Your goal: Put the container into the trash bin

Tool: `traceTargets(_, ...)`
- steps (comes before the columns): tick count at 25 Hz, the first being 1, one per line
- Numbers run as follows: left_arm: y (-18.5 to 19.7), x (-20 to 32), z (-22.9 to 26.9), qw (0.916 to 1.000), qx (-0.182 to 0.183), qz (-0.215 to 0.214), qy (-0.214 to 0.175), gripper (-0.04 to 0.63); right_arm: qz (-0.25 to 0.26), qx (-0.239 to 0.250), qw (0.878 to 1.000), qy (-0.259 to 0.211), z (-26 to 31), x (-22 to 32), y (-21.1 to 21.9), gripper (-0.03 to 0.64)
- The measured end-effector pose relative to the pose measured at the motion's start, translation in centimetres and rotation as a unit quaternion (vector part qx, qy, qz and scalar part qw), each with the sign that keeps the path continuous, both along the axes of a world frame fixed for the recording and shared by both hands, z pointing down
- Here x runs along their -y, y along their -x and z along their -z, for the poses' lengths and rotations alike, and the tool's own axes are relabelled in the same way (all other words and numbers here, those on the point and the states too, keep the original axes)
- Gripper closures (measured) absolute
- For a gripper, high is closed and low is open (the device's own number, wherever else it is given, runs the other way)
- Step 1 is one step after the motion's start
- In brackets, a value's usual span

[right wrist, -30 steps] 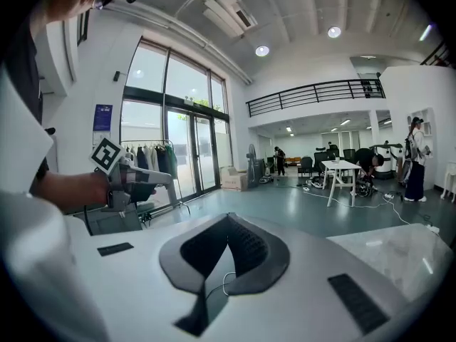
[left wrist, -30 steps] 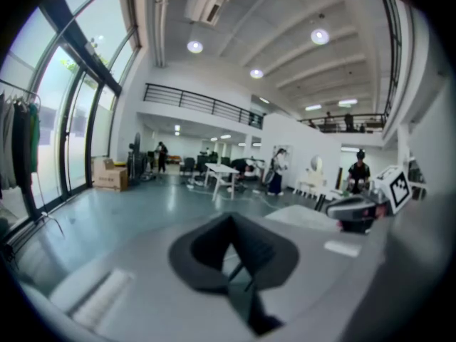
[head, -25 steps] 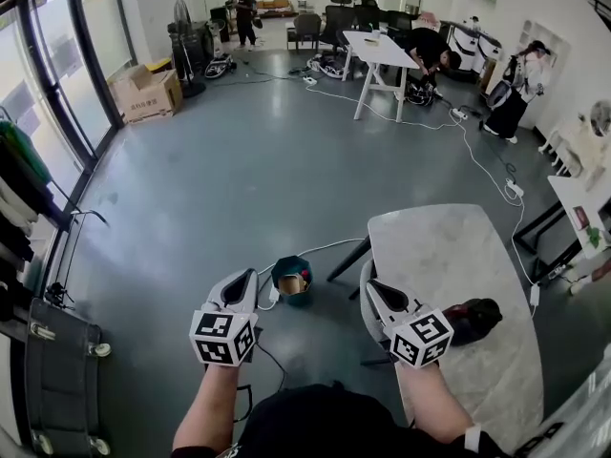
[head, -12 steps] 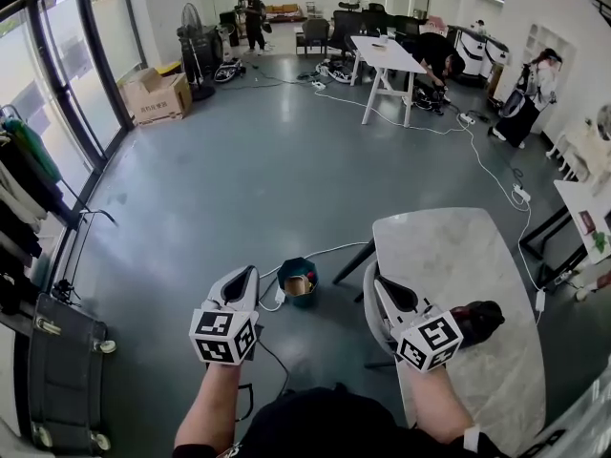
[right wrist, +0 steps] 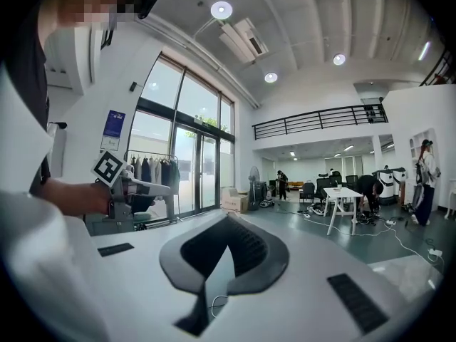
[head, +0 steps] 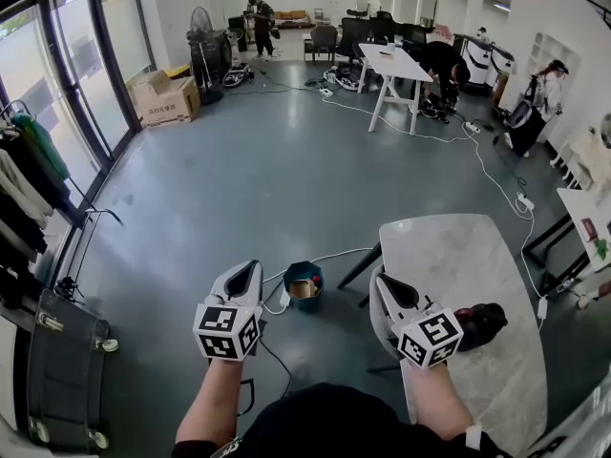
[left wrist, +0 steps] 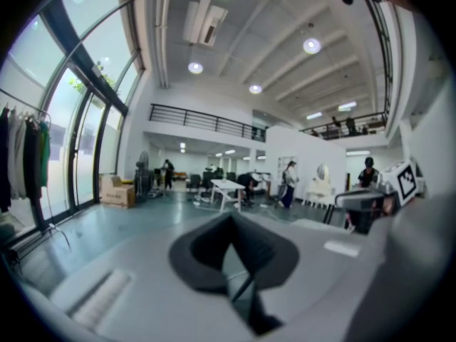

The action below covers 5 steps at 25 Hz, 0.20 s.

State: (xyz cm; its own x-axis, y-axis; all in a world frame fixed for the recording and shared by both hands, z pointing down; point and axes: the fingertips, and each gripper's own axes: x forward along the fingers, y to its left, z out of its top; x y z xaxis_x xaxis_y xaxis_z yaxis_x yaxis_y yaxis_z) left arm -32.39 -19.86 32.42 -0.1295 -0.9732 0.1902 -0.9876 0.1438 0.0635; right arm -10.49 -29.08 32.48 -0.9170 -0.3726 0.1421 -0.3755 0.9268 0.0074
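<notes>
A teal trash bin (head: 304, 285) stands on the grey floor between my two grippers, and a brownish container (head: 300, 289) lies inside it. My left gripper (head: 252, 269) is held just left of the bin, shut and empty. Just right of the bin, at the near edge of the marble table (head: 468, 265), my right gripper (head: 380, 281) is also shut with nothing in it. In the left gripper view the left gripper (left wrist: 229, 216) points level across the room. The right gripper (right wrist: 228, 216) does the same in its own view. Neither gripper view shows the bin.
A dark red-and-black object (head: 482, 322) lies on the table by my right hand. Cables (head: 334, 253) run over the floor past the bin. A black case (head: 59, 375) and hanging clothes (head: 24, 175) line the left wall. People and a white table (head: 391, 65) are far off.
Both grippers have lifted a little, and the head view has tilted up slightly. The jaws have stayed shut and the bin has not moved.
</notes>
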Motion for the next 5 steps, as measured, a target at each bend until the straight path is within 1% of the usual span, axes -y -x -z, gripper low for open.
traceTargets(5,0.77,-0.84,-0.77,0.9999,-0.011,0.005,0.001,0.586,0.005,0.004,1.0,-0.002,0.16,-0.45,0.67,0.626)
